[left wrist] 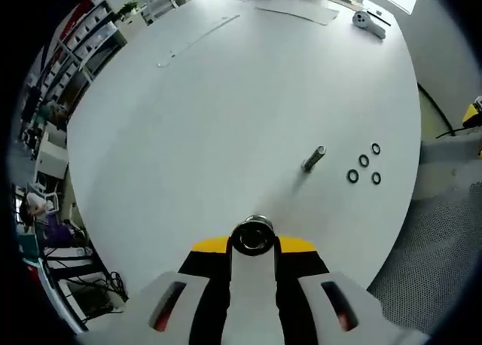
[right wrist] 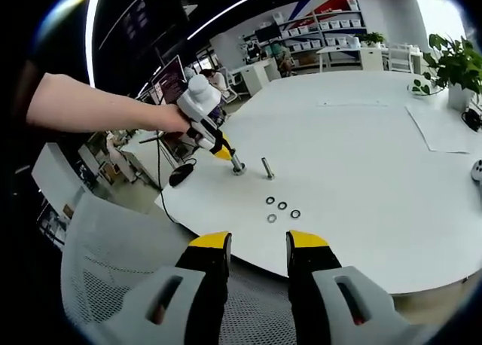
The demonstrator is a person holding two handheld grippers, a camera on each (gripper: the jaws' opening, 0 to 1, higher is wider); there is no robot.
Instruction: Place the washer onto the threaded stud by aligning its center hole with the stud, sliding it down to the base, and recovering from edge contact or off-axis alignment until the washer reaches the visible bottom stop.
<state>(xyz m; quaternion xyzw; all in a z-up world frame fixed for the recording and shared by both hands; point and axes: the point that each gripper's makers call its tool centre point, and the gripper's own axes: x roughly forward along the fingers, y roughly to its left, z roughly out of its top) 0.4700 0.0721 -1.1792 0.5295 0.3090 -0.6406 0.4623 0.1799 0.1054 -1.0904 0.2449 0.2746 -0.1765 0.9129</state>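
A threaded stud [left wrist: 314, 158] stands on the white table [left wrist: 226, 119], with several dark washers [left wrist: 364, 164] lying just to its right. My left gripper [left wrist: 253, 243] is shut on a second metal stud [left wrist: 252, 236], seen end-on between its yellow tips. In the right gripper view a hand holds that left gripper [right wrist: 226, 151] over the held stud [right wrist: 237, 166], beside the free stud [right wrist: 266, 168]. The washers [right wrist: 280, 207] lie in front of them. My right gripper [right wrist: 257, 247] is open and holds nothing, hovering at the table's near edge, short of the washers.
A grey mesh chair [right wrist: 113, 262] sits under the right gripper at the table edge. A sheet of paper [right wrist: 444, 126] and a potted plant [right wrist: 452, 66] are on the far side of the table. Shelves and desks stand beyond it.
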